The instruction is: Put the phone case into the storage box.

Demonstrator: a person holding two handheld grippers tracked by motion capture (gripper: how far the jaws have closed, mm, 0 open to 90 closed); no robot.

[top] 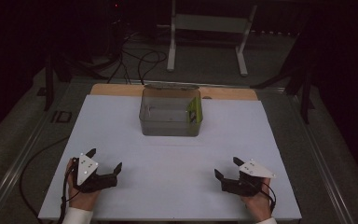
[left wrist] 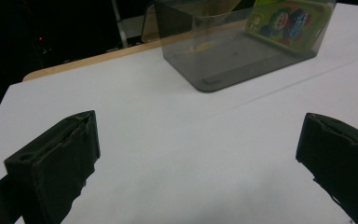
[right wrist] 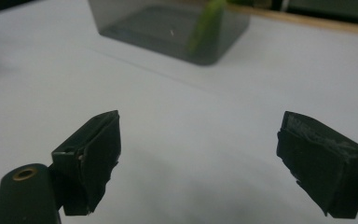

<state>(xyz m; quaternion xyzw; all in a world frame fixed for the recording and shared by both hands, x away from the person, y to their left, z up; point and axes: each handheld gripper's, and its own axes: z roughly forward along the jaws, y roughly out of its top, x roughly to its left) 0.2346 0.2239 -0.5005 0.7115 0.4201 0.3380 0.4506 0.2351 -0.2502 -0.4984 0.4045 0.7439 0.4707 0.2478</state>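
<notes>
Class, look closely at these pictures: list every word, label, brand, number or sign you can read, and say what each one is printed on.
No text can be read anywhere.
Green card inside the grey see-through box: a colourful cartoon picture, any lettering too blurred to read.
Grippers, white table top: no markings that can be read.

The table (top: 121,140) wears a smooth, matt white sheet like paper, with a strip of pale bare wood (top: 116,89) showing along its far edge. The box (top: 170,122) near that far edge looks like smoky, see-through plastic, glossy, and holds a shiny green printed card (left wrist: 284,21). Each tool, left tool (top: 105,160) and right tool (top: 227,168), has matt black jaws with rough, chipped faces and a flat pale-grey plate on top.
</notes>
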